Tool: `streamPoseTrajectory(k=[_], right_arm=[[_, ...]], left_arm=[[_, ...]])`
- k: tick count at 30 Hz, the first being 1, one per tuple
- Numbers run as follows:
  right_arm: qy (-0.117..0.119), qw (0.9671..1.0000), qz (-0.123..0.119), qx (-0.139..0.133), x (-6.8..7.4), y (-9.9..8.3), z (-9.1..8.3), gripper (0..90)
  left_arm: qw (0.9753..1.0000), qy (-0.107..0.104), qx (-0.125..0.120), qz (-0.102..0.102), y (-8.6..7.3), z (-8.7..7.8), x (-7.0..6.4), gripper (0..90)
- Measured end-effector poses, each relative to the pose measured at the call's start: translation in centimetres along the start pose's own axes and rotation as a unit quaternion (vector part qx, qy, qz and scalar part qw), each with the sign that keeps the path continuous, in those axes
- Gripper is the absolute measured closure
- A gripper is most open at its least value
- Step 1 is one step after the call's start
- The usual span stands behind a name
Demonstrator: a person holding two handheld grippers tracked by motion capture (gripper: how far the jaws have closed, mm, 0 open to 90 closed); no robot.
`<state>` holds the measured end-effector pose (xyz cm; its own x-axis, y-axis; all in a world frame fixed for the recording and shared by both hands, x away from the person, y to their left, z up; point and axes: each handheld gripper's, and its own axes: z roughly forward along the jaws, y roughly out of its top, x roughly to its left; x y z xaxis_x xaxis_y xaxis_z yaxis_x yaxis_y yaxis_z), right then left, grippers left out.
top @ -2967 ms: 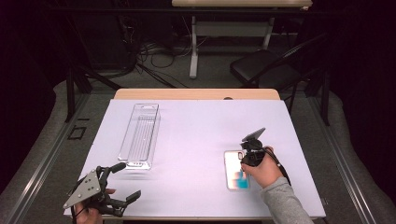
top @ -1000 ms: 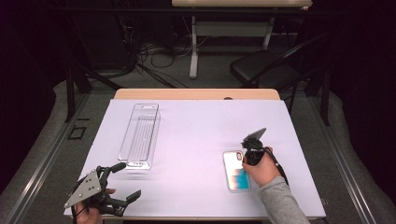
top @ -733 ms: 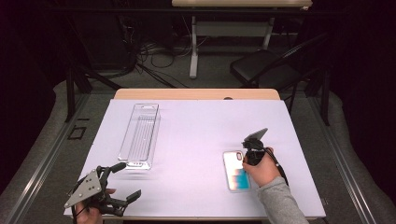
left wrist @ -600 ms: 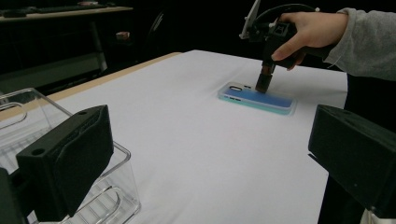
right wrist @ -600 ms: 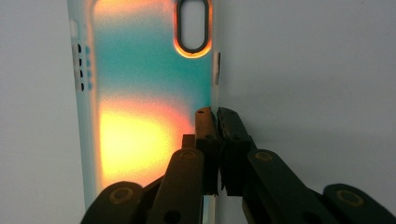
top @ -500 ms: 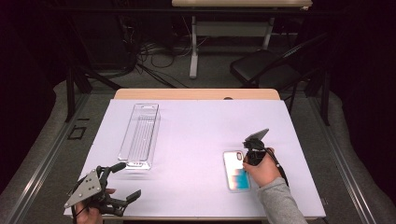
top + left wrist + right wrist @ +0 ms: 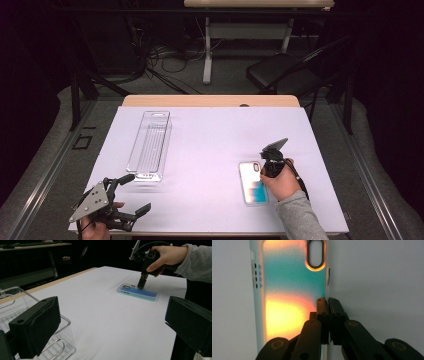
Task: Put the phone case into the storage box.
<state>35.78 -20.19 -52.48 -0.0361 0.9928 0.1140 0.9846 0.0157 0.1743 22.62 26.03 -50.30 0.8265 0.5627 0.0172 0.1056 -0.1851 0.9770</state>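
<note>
Already pinched by right gripper point(image 7: 327, 301): long edge of phone case point(image 7: 251, 183), flat on counter point(image 7: 210, 150). Yet to lift toward clear tray point(image 7: 149, 145) at 10 o'clock; left gripper point(image 7: 131, 194) spread, idle.

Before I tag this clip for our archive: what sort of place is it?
Probably a lab or recording workspace: a white-covered table in a dark room, cables on the floor, a black folding chair and another desk behind.

A dark room: grey floor point(image 7: 45, 145), a black folding chair point(image 7: 280, 75) beyond the white-covered table point(image 7: 210, 145), cables point(image 7: 160, 60) trailing by a pale desk leg point(image 7: 206, 50).
</note>
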Motion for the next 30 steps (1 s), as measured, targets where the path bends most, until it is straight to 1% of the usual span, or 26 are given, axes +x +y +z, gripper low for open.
streamPoseTrajectory(k=[8, 10, 11, 13, 15, 16, 17, 18, 19, 20, 21, 22, 23, 25, 26, 27, 29, 30], right_arm=[[0.000, 1.0000, 0.000, -0.002, 0.0, -0.1, -0.1, 88.4], [0.003, 1.0000, 0.003, -0.004, 0.0, -0.1, -0.2, 88.6], [0.008, 0.9999, 0.005, -0.011, 0.0, -0.1, -0.2, 88.6], [0.006, 0.9999, 0.007, -0.011, 0.0, -0.1, -0.4, 88.6], [0.008, 0.9998, 0.005, -0.016, -0.1, -0.1, -0.6, 88.7], [0.018, 0.9995, 0.004, -0.026, -0.2, -0.2, -0.6, 88.7], [0.014, 0.9997, 0.002, -0.020, -0.2, -0.1, -0.8, 88.7], [0.014, 0.9995, 0.008, -0.025, -0.1, -0.2, -0.9, 88.7], [0.014, 0.9995, 0.010, -0.028, 0.0, -0.2, -1.0, 88.7], [0.020, 0.9992, 0.008, -0.034, -0.1, -0.2, -1.1, 88.7], [0.025, 0.9988, 0.006, -0.042, -0.2, -0.3, -1.1, 88.7], [0.024, 0.9988, 0.007, -0.043, -0.1, -0.3, -1.2, 88.8], [0.021, 0.9992, 0.005, -0.035, -0.2, -0.2, -1.5, 88.7], [0.023, 0.9988, 0.006, -0.043, -0.2, -0.2, -1.7, 88.7], [0.022, 0.9985, 0.005, -0.050, -0.1, -0.2, -1.8, 88.7], [0.029, 0.9978, 0.004, -0.059, -0.1, -0.2, -1.9, 88.7], [0.030, 0.9975, 0.003, -0.064, 0.0, -0.1, -2.2, 88.7], [0.031, 0.9972, -0.002, -0.069, 0.1, 0.0, -2.3, 88.7]], left_arm=[[1.0000, 0.000, 0.001, 0.000, 0.0, 0.0, 0.0, 0.3], [1.0000, -0.001, 0.000, -0.003, 0.0, 0.0, 0.0, 0.3], [1.0000, -0.006, 0.000, -0.006, 0.0, 0.0, 0.0, 0.3], [0.9999, -0.012, 0.002, -0.008, 0.0, 0.1, 0.0, 0.4], [0.9997, -0.018, 0.011, -0.012, 0.0, 0.2, 0.0, 0.4], [0.9997, -0.017, 0.013, -0.014, 0.0, 0.3, 0.0, 0.4], [0.9996, -0.017, 0.017, -0.015, 0.0, 0.3, 0.0, 0.4], [0.9996, -0.015, 0.019, -0.017, 0.0, 0.4, 0.0, 0.4], [0.9996, -0.011, 0.020, -0.019, 0.0, 0.5, 0.0, 0.4], [0.9995, -0.014, 0.021, -0.021, 0.0, 0.5, 0.1, 0.4], [0.9994, -0.013, 0.022, -0.023, 0.0, 0.6, 0.1, 0.4], [0.9994, -0.012, 0.024, -0.024, 0.0, 0.7, 0.1, 0.4], [0.9992, -0.015, 0.027, -0.026, 0.0, 0.8, 0.1, 0.4], [0.9990, -0.015, 0.036, -0.024, 0.1, 1.1, 0.1, 0.4], [0.9988, -0.018, 0.040, -0.023, 0.2, 1.3, 0.0, 0.4], [0.9985, -0.026, 0.043, -0.025, 0.2, 1.6, 0.0, 0.4], [0.9979, -0.032, 0.048, -0.029, 0.4, 2.1, 0.1, 0.4], [0.9978, -0.034, 0.049, -0.030, 0.5, 2.3, 0.1, 0.4]])
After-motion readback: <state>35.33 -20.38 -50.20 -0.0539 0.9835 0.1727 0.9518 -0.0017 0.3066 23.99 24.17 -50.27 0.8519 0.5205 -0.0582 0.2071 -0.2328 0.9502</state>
